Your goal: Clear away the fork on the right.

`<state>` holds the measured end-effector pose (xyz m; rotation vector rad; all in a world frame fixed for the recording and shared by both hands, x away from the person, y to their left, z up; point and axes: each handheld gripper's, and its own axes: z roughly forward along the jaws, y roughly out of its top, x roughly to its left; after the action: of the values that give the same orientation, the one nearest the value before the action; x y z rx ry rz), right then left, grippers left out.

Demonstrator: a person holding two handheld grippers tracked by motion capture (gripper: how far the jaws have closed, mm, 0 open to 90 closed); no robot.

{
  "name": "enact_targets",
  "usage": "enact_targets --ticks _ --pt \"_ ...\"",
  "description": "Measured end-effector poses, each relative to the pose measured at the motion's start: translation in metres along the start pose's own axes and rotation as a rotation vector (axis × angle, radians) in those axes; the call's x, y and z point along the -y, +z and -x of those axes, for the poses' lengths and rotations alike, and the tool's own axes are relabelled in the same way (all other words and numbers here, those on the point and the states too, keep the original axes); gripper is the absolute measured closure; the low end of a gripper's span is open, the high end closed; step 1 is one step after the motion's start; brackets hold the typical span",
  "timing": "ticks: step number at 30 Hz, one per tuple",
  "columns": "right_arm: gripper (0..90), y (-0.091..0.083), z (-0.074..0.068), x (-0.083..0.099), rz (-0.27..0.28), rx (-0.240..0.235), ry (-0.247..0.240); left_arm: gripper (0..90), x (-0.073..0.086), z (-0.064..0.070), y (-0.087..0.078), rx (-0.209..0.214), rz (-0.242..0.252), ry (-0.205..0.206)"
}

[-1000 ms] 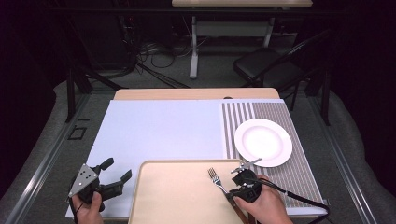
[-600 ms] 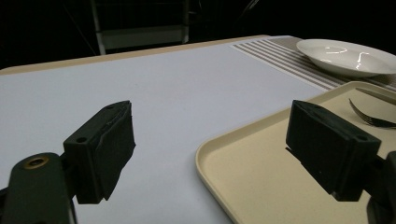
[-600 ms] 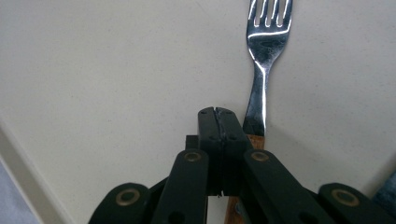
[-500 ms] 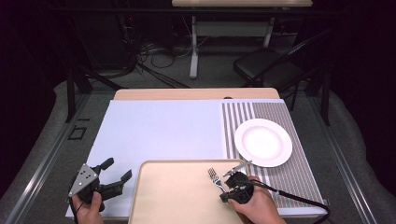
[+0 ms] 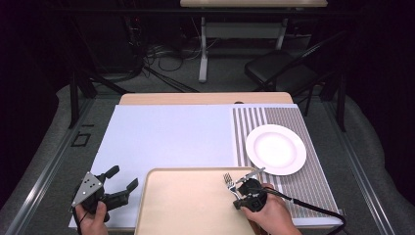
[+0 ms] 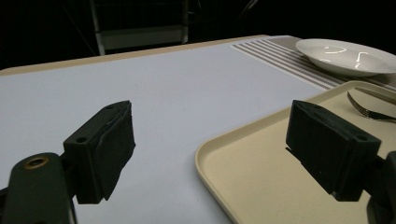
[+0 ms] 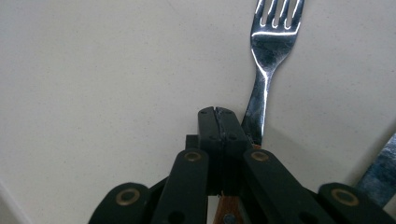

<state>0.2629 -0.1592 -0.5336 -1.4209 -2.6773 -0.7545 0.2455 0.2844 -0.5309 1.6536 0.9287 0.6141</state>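
- Two tongs in sight: right tongs (image 5: 238, 184) drawn back toward the near edge since a second ago, fork (image 5: 228, 179) carried a little leftward over the tray (image 5: 186, 205)
- Holds the fork alone, tines pointing away; white plate (image 5: 276, 149) bare on the striped mat (image 5: 288, 147), just beyond
- Pressed together, right jaws; fork's neck just beside them, pinch itself not clear
- Spread wide and unmoved, left tongs (image 5: 119, 184) low over the worktop (image 5: 171, 132) beside the tray's left rim
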Motion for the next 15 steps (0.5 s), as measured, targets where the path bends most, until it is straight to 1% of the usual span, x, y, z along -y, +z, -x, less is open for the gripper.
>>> enact_targets --ticks 1,2,3,5,6,10,11,12,13,14,15 --pt "90.0 -0.0002 0.0005 0.0001 -0.005 0.013 -0.006 15.6 -0.0001 0.0 -0.0001 0.0 0.0 0.002" --pt "90.0 -0.0006 0.0005 0.0003 -0.007 0.015 0.004 15.6 -0.0001 -0.0001 -0.0002 0.002 0.001 0.002" --pt "90.0 -0.0012 0.0016 0.0001 -0.011 0.018 -0.002 15.6 -0.0001 -0.0001 -0.0002 0.002 0.001 0.002" --pt "90.0 -0.0024 0.002 0.0 -0.019 0.028 0.013 15.6 -0.0001 -0.0001 -0.0002 0.002 0.0 0.002" --pt "90.0 -0.0026 0.003 0.0007 -0.016 0.038 0.017 15.6 -0.0001 -0.0001 -0.0003 0.001 0.0 0.002" --pt "90.0 -0.0042 0.006 0.0022 -0.009 0.053 0.028 15.6 0.0 0.0001 -0.0002 0.001 0.0 -0.001" --pt "90.0 -0.0044 0.0064 0.0024 -0.006 0.05 0.031 15.6 0.0 0.0001 -0.0002 0.001 0.0 -0.001" --pt "90.0 -0.0046 0.0075 0.0027 -0.004 0.053 0.022 15.6 0.0 0.0001 -0.0002 0.001 0.0 -0.001" --pt "90.0 -0.0043 0.0075 0.0035 0.009 0.057 0.031 15.6 0.0001 0.0002 -0.0003 0.001 0.0 -0.001" --pt "90.0 -0.0053 0.0075 0.0034 -0.001 0.06 0.035 15.7 0.0 0.0002 -0.0003 0.001 0.0 -0.001" --pt "90.0 -0.005 0.0081 0.0041 0.012 0.058 0.035 15.6 0.0001 0.0002 -0.0003 0.001 0.0 -0.001"
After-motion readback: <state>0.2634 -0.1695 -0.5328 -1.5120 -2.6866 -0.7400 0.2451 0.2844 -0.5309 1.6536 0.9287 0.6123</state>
